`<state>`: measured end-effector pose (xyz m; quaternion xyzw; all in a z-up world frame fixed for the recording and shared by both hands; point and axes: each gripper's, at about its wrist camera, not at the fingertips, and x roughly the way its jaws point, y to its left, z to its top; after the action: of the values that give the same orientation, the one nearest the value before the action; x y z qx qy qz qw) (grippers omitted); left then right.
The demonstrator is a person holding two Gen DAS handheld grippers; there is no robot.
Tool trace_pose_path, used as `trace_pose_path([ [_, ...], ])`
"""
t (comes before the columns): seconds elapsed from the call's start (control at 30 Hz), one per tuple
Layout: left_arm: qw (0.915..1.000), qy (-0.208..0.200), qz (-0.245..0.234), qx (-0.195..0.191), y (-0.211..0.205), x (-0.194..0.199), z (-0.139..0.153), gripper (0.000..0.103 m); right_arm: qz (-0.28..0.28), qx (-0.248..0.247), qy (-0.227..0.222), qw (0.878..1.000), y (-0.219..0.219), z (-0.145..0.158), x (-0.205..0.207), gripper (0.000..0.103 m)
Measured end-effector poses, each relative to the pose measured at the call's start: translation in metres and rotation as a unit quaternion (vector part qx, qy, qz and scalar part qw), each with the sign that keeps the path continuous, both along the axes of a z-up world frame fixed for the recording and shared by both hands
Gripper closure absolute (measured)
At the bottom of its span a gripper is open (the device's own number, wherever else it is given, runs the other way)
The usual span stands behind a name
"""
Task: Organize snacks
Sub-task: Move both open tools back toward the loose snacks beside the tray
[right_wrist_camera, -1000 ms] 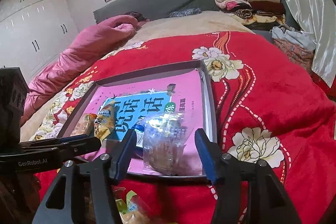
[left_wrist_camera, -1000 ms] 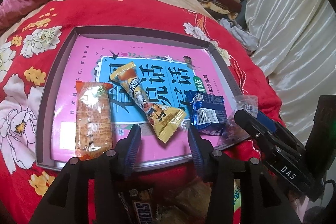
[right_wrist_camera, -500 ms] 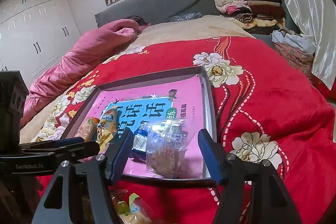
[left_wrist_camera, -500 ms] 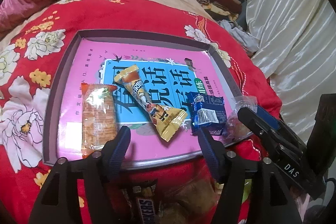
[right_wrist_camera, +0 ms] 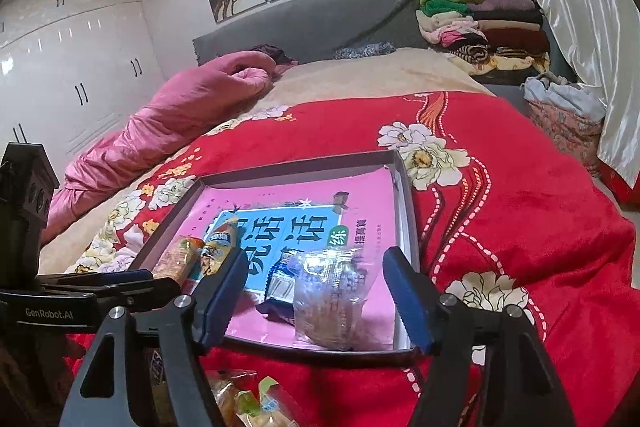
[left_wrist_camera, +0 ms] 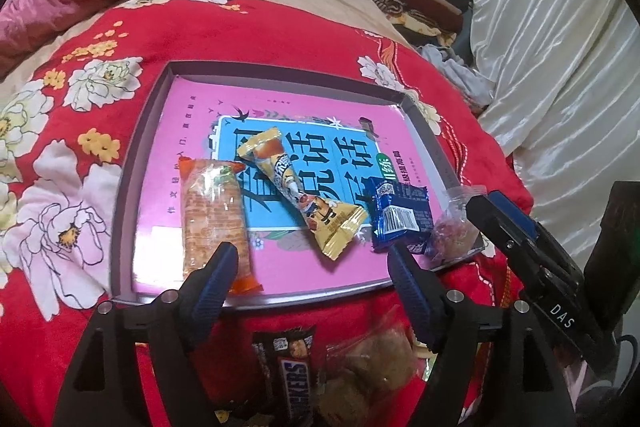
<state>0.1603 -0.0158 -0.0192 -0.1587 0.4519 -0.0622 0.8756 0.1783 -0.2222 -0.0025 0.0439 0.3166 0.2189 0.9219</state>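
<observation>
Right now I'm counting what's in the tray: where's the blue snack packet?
Left wrist view: the blue snack packet lies in the tray, right side, between the yellow wrapper and the clear bag.

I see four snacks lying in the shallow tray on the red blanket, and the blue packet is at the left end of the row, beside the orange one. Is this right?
Not quite. In the left wrist view the blue packet lies toward the right, between the yellow packet and the clear bag. The orange packet is at the left end of the tray.

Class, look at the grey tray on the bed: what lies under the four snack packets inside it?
A pink book with a blue title panel lines the grey tray, under the orange cracker packet, yellow packet, blue packet and clear bag. The packets cover parts of its print.
</observation>
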Motion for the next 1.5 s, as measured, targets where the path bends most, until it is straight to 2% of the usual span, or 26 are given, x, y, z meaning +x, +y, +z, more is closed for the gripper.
trace_pose_path([
  [0.3, 1.0, -0.004, 0.003, -0.003, 0.01, -0.011, 0.007, 0.024, 0.009, 0.005, -0.015, 1.0, 0.002, 0.007, -0.004, 0.026],
  [1.1, 0.9997, 0.006, 0.022, 0.003, 0.038, -0.041, 0.014, 0.023, -0.002, 0.008, -0.044, 0.999, -0.01, 0.018, -0.018, 0.021],
  [1.5, 0.9998, 0.01, 0.014, 0.009, 0.038, -0.053, 0.017, 0.023, -0.002, 0.006, -0.032, 0.999, -0.019, 0.018, -0.035, 0.019],
])
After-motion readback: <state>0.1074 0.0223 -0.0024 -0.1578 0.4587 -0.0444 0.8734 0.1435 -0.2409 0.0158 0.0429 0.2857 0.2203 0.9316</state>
